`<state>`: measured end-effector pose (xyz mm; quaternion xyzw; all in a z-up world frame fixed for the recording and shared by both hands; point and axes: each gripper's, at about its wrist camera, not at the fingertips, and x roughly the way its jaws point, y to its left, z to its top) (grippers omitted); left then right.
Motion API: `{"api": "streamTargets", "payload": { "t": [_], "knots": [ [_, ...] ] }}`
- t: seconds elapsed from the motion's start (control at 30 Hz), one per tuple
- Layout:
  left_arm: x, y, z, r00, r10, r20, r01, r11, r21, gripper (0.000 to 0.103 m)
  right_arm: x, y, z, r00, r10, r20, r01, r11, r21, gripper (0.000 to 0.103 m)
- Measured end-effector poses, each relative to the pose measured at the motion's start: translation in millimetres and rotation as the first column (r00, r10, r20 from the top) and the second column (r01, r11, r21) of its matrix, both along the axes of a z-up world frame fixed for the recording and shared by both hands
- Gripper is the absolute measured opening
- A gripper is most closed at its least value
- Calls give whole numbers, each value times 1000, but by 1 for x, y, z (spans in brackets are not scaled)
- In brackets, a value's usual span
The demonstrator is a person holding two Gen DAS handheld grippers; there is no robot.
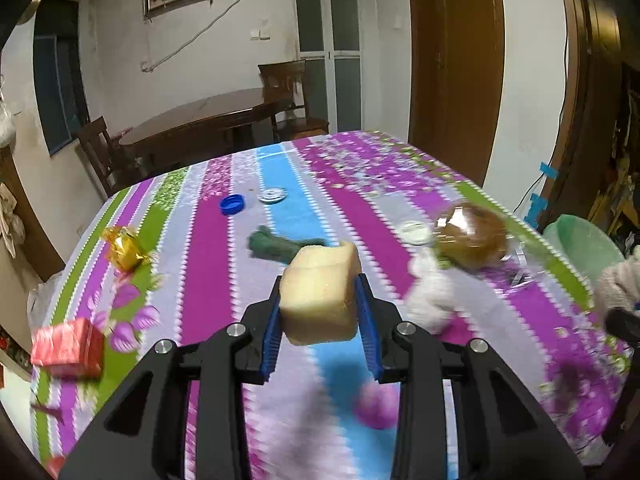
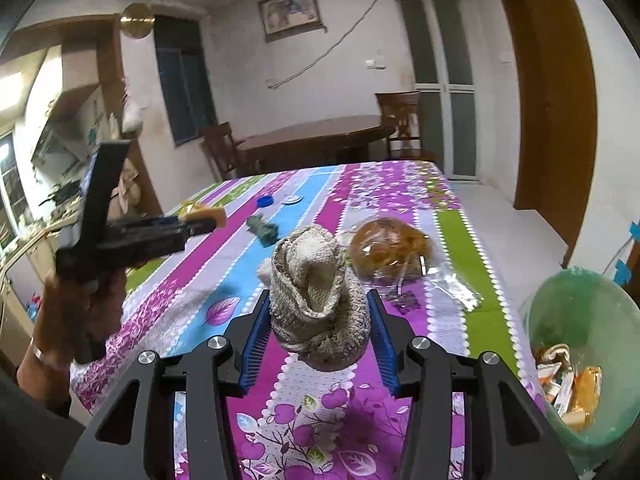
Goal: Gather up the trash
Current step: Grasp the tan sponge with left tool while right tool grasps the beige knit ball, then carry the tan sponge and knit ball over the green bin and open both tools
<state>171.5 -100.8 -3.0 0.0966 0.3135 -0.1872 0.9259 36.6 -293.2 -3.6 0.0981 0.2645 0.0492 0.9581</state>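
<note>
My left gripper (image 1: pixel 320 280) is shut on a yellow sponge block (image 1: pixel 320 304), held above the striped floral tablecloth (image 1: pixel 224 280). From the right wrist view, that left gripper (image 2: pixel 208 220) hangs over the table's left side in a person's hand (image 2: pixel 80 312). My right gripper (image 2: pixel 319 296) is shut on a crumpled beige knitted cloth (image 2: pixel 316 304), lifted off the table. A green-lined trash bin (image 2: pixel 580 320) with several wrappers inside stands just off the table's right edge, also visible as the bin (image 1: pixel 580 240) in the left view.
On the table lie a bagged bread loaf (image 2: pixel 388 248), a dark green rag (image 1: pixel 280 244), a blue cap (image 1: pixel 232 204), a white lid (image 1: pixel 273 195), a gold wrapper (image 1: pixel 126 246) and a red box (image 1: pixel 68 348). A dark wooden table (image 2: pixel 316 136) with chairs stands behind.
</note>
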Motion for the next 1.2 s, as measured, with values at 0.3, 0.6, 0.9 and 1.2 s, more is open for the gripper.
{"api": "streamTargets", "payload": {
  "t": [0.3,0.6,0.9,1.2],
  "knots": [
    [-28,-50,1,996,62,61,-64,998,26,32,-19,-10,4,993,-116,5,116,991,-62,48],
    [-43,-85,3,994,29,102,-35,998,61,32,-46,-32,0,977,-211,2,211,974,-88,48],
    [-56,-115,5,990,-24,137,11,995,95,32,-61,-58,2,961,-277,3,276,958,-76,48],
    [-68,-143,5,984,-77,159,58,990,125,31,-82,-80,9,942,-337,14,337,938,-80,48]
  ]
}}
